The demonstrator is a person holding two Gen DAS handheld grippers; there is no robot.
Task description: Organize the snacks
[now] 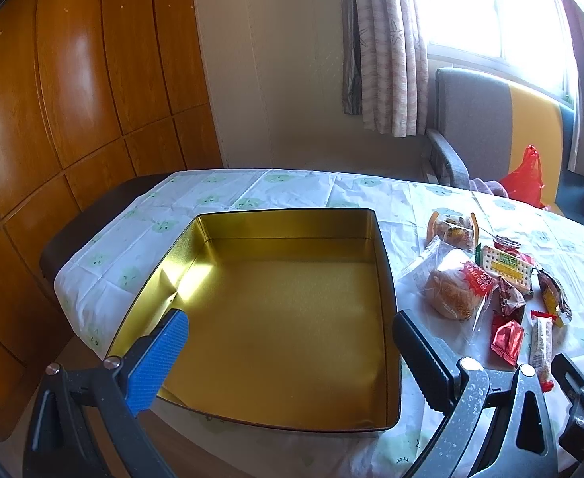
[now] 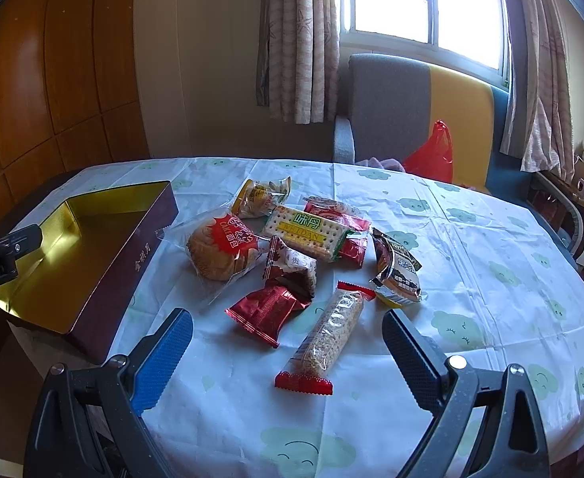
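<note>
Snacks (image 2: 292, 255) on cloud-print tablecloth (image 2: 471, 247) | chair (image 2: 411, 99) | curtained window (image 2: 427, 4)

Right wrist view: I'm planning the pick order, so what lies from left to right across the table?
Gold-lined tin → round cake in clear wrap → red foil packet → long grain bar → dark-lidded cup snack.

On the table (image 2: 471, 247) the open tin (image 2: 92, 255) lies at 9 o'clock, the heap of snacks (image 2: 292, 247) just beside it at 3 o'clock; an armchair (image 2: 391, 95) stands behind at 12 o'clock, a bag (image 2: 431, 155) on its seat
</note>
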